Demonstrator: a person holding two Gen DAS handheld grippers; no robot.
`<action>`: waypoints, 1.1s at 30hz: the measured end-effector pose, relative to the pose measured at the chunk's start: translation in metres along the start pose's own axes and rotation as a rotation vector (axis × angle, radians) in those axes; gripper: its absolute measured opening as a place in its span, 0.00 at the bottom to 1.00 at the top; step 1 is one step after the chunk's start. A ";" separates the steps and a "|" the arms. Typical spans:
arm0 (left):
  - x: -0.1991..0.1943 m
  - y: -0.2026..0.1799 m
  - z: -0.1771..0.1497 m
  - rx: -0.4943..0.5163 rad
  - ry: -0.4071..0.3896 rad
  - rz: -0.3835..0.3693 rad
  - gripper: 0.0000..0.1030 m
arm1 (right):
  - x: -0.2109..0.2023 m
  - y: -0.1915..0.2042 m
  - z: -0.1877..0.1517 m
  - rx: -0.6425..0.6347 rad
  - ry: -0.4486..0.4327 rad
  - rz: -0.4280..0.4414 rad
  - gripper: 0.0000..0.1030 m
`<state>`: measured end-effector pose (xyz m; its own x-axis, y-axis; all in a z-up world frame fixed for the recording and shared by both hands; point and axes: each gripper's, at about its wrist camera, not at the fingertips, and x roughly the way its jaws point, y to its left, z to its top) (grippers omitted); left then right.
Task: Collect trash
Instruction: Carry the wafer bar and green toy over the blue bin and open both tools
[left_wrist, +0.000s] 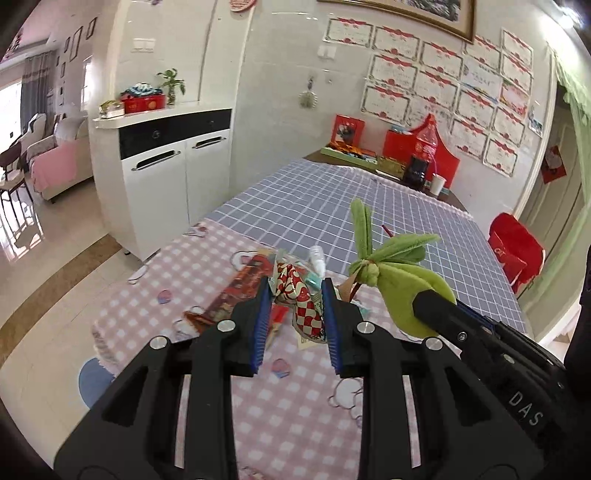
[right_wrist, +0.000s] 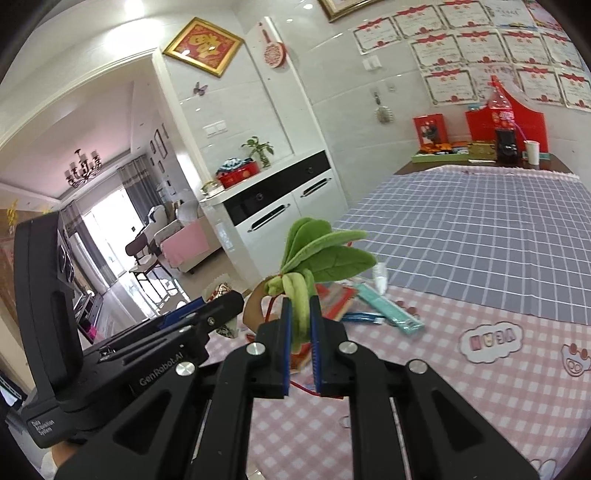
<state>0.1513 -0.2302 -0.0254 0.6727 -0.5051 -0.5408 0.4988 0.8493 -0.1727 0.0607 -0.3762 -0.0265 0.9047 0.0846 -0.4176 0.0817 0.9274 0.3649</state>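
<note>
1. Left wrist view: the left gripper (left_wrist: 295, 295) is pinching a crumpled red-checked wrapper (left_wrist: 308, 314) between its blue pads, above the pink checked tablecloth (left_wrist: 288, 413). More wrappers (left_wrist: 229, 299) lie at about 10 o'clock from it
2. Right wrist view: the right gripper (right_wrist: 300, 314) is squeezed on a green plush leafy thing (right_wrist: 321, 254); a teal packet (right_wrist: 391, 308) sits at 2 o'clock
3. Probably best to keep both pinches firm and lift straight up, so neither item snags the leftover litter
</note>
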 end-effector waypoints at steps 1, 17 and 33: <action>-0.003 0.005 0.000 -0.007 -0.003 0.000 0.26 | 0.001 0.005 -0.001 -0.004 0.001 0.005 0.09; -0.049 0.123 -0.004 -0.116 -0.069 0.072 0.26 | 0.049 0.121 -0.006 -0.123 0.047 0.116 0.09; -0.052 0.295 -0.026 -0.331 -0.045 0.248 0.26 | 0.167 0.244 -0.041 -0.238 0.220 0.264 0.09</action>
<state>0.2490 0.0508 -0.0701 0.7773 -0.2790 -0.5639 0.1207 0.9458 -0.3015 0.2142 -0.1209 -0.0410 0.7686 0.3827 -0.5127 -0.2635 0.9196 0.2914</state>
